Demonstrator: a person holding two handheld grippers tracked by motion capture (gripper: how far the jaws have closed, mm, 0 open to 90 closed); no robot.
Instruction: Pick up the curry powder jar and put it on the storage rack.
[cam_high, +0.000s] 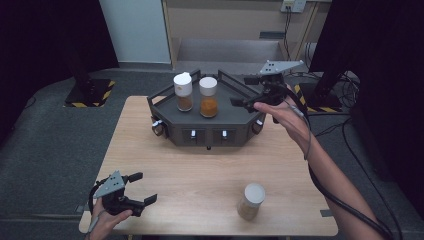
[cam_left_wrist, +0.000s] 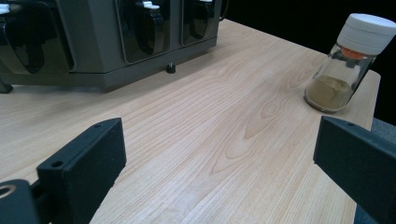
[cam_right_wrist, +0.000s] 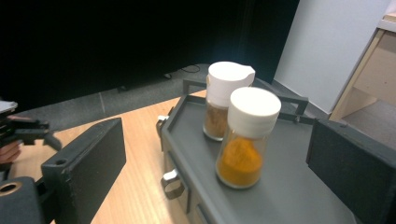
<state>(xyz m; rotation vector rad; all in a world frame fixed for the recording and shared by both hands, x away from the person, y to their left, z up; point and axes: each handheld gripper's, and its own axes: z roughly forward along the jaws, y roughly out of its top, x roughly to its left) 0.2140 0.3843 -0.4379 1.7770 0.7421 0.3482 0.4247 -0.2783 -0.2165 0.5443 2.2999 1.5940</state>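
Small glass jar of orange powder with white screw cap (cam_right_wrist: 243, 140): upright on dark grey tray (cam_high: 235, 107), beside brown-powder jar (cam_right_wrist: 222, 100). Likely light, rigid, slippery, breakable. Grip mid-body. Right tool (cam_high: 248, 90): wide, empty.

Two jars on the rack, one apart on the worktop.
Two jars (cam_high: 195, 95) stood side by side on the rack (cam_high: 208, 125) at the worktop's (cam_high: 190, 170) far edge; a third jar (cam_high: 250, 201) stood near the front right.

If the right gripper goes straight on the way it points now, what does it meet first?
Most likely the jar of orange powder on the grey rack: it stands between the open jaws of the right gripper in its own view, nearer than the brown jar. Depth is uncertain.
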